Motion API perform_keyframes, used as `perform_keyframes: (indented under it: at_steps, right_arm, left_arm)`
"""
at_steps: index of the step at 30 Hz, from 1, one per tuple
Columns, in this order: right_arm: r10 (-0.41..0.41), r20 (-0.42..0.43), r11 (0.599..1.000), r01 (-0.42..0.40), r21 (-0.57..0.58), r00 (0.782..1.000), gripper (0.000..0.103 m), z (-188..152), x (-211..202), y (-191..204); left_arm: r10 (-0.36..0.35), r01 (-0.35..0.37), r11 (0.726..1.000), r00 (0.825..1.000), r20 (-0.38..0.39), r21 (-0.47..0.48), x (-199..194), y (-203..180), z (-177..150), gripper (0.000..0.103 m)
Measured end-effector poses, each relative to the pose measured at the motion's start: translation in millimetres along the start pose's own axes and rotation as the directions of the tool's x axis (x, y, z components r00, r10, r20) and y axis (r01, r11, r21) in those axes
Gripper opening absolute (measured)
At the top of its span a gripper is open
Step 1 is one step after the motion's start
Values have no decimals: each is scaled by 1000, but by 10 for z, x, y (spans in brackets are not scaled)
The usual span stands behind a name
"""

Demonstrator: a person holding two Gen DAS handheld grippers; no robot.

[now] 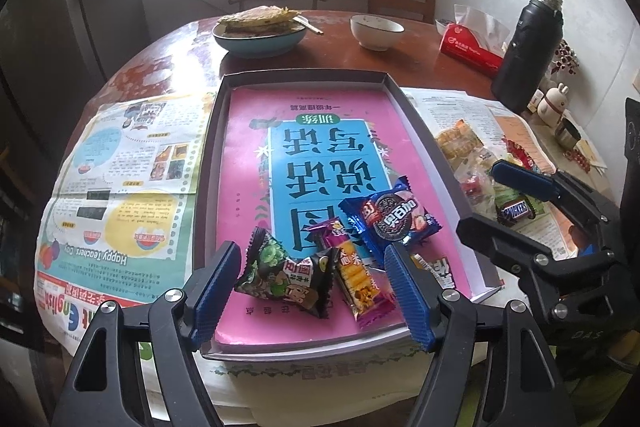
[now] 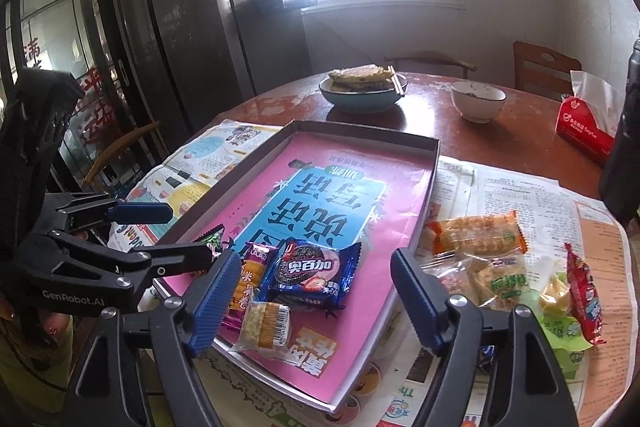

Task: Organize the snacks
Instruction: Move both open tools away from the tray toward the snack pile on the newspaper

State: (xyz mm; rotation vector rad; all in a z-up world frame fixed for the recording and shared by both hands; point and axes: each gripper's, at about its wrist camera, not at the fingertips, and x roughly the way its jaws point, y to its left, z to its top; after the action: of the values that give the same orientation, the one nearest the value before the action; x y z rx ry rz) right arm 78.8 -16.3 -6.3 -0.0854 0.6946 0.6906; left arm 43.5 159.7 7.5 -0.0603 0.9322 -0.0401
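Both sets of fingers are seen spread wide with nothing gripped: the left gripper (image 1: 314,287) is held over the near end of the shallow tray (image 1: 304,78), straddling the green-and-black snack packet (image 1: 286,277) and the orange-and-purple wafer packet (image 1: 358,281) without touching them. The right gripper (image 2: 316,297) is poised above the same end, over the blue cookie packet (image 2: 310,273) and a small clear-wrapped bar (image 2: 266,321). More snacks, among them an orange biscuit pack (image 2: 476,237), are left loose on the newspaper (image 2: 516,195) just right of the tray, on the counter (image 2: 500,143).
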Motion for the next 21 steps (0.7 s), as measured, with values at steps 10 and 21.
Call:
perform_keyframes:
  at_steps: [10, 21]
  right_arm:
    - [-23, 54, 1000, 22, 19, 998, 81, 33, -256, -122]
    - [-57, 86, 998, 54, 39, 995, 83, 21, -450, -258]
  left_arm:
    - [-17, 17, 1000, 1000, 13, 12, -64, -138, 50, 76]
    - [-40, 39, 998, 999, 21, 40, -86, -320, 145, 76]
